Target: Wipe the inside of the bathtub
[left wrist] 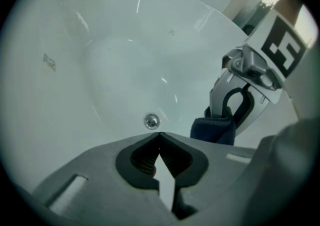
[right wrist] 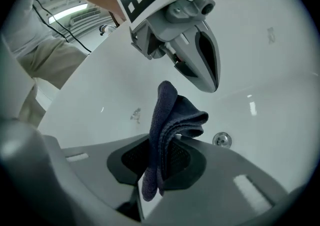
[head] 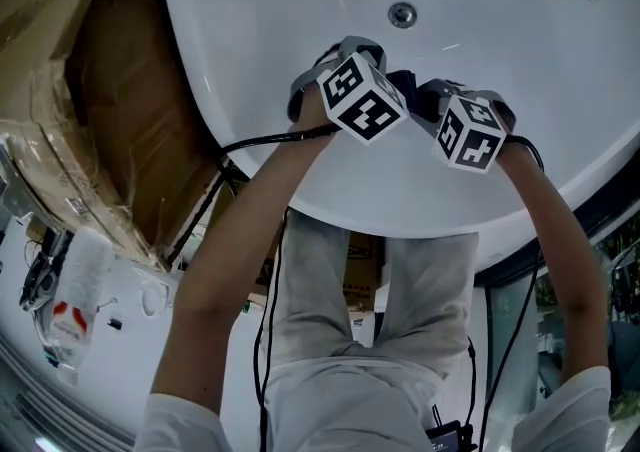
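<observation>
The white bathtub (head: 250, 30) fills the top of the head view, with its round metal drain (head: 402, 14) on the floor. Both grippers hang side by side inside the near end. My left gripper (left wrist: 159, 135) is shut with nothing between its jaws; the drain (left wrist: 151, 121) lies just beyond its tips. My right gripper (right wrist: 166, 139) is shut on a folded dark blue cloth (right wrist: 172, 115), which stands up out of the jaws above the tub wall. The cloth (left wrist: 214, 131) also shows under the right gripper (left wrist: 235, 112) in the left gripper view.
A large cardboard box wrapped in plastic (head: 70, 90) stands against the tub's left side. The tub's near rim (head: 400, 222) runs just in front of the person's legs. Black cables (head: 262, 140) trail from the grippers. A small dark mark (left wrist: 49, 61) sits on the tub wall.
</observation>
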Demonstrator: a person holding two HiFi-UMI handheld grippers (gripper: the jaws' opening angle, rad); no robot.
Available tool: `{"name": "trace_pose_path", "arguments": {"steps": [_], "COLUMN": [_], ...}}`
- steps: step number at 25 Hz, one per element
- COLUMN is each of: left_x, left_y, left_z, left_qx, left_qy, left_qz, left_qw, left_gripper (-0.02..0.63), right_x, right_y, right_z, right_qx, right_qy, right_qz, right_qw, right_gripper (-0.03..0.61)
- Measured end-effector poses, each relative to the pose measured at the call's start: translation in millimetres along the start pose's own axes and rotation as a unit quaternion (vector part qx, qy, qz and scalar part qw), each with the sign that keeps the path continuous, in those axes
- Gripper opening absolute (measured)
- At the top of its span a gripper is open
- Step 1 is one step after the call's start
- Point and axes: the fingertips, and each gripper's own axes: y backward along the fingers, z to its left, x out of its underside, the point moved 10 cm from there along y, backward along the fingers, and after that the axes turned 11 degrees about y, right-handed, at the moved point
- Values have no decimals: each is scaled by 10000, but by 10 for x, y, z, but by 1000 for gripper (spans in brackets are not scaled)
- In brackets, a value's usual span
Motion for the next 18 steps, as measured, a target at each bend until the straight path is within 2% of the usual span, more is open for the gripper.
{"name": "trace_pose_path", "arguments": {"steps": [4,13,18], "left_x": [-23,-137,-282], "left_y": [-137,-271,-416], "left_z": [127,337,437], "left_qx": [-167,-106,-165], "left_qy": [-280,-192,-439], "left_qz": [47,67,122], "left_qw": [9995,9997,9988], "left_gripper": [0,0,0], "right_x": [75,217,260], "right_y": [-134,-451,-651], "right_z": [-117,-404,-560], "right_qx": [143,588,654], "right_qy": [-181,-1154,-1224], "right_qz": [62,-305,-306], "right_qw": [9997,9911,9898], "right_gripper": [55,55,57]}}
